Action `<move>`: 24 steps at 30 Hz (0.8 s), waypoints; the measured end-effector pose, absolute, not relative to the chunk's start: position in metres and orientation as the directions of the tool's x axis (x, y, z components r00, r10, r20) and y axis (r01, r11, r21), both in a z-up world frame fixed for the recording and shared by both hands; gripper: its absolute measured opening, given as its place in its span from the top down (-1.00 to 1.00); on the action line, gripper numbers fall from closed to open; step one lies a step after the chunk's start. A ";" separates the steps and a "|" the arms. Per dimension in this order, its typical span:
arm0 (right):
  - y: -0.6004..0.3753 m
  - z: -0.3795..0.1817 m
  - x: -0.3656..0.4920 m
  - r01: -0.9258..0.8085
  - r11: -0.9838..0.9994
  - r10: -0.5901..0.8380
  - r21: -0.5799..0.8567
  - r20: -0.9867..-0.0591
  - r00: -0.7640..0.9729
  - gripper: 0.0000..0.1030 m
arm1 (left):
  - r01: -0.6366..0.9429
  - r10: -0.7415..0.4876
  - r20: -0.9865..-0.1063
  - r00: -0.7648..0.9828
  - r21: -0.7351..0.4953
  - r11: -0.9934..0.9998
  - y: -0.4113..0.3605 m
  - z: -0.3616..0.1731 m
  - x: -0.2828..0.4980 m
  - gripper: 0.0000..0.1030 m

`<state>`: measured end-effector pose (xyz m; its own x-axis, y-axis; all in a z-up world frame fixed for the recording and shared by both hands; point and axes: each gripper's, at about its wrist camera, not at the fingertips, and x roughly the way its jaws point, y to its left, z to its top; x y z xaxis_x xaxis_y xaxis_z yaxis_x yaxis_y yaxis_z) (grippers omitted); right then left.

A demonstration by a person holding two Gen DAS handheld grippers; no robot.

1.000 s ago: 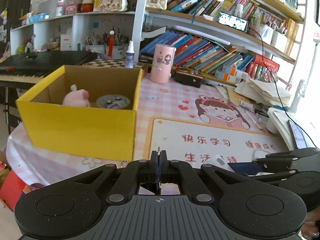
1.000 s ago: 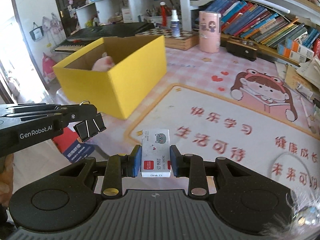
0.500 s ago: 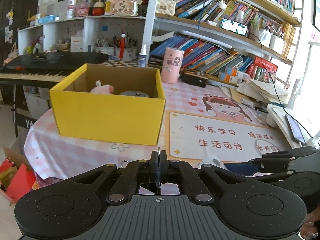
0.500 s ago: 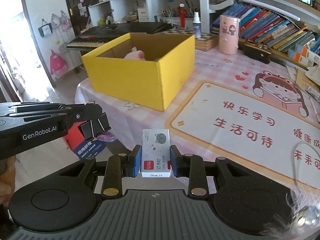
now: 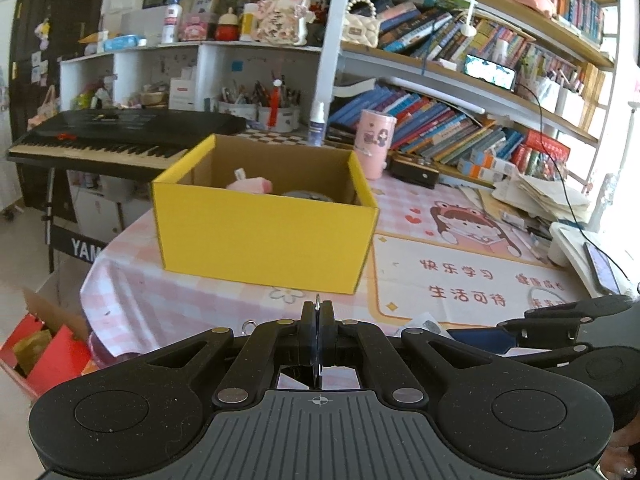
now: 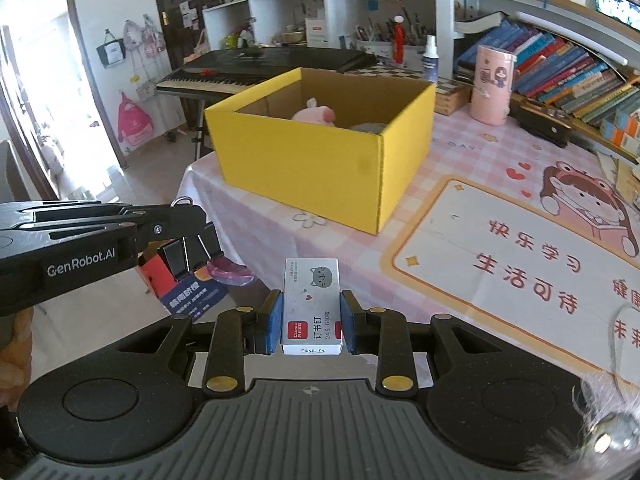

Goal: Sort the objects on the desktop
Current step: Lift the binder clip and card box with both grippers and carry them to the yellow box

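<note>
A yellow cardboard box (image 5: 264,240) (image 6: 320,168) stands open on the pink checked table, with a pink plush toy (image 5: 250,184) (image 6: 314,114) and a round grey object inside. My left gripper (image 5: 317,322) is shut on the wire handle of a black binder clip (image 6: 192,252), which hangs off the table's near-left edge, over the floor. My right gripper (image 6: 312,308) is shut on a small white staple box (image 6: 312,300) with a cat picture, held over the table's near edge. Both grippers are short of the yellow box.
A learning mat (image 6: 520,264) with red characters covers the table's right side. A pink cup (image 5: 374,148), a spray bottle (image 5: 318,122) and books line the back. A keyboard (image 5: 120,136) stands at the left, and red packages (image 5: 44,356) lie on the floor below.
Both grippers have drawn back from the table, still shut on the clip and the staple box. The yellow box looks smaller and farther away, and the floor has come into view.
</note>
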<state>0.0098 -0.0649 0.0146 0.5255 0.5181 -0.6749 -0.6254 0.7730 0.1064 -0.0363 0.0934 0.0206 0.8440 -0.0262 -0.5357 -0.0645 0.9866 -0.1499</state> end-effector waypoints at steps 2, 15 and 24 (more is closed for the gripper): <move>-0.061 0.015 0.011 -0.631 0.768 0.521 0.104 -0.674 0.523 0.46 | -0.077 -0.017 -0.534 0.845 -0.153 0.985 0.098 0.021 -0.036 1.00; -0.043 0.032 0.046 -0.675 0.735 0.560 0.064 -0.618 0.551 0.46 | -0.139 0.056 -0.486 0.872 -0.136 0.981 0.114 0.033 -0.012 1.00; -0.032 0.059 0.106 -0.710 0.701 0.619 0.060 -0.546 0.565 0.46 | -0.194 0.122 -0.426 0.897 -0.129 0.973 0.126 0.051 0.036 1.00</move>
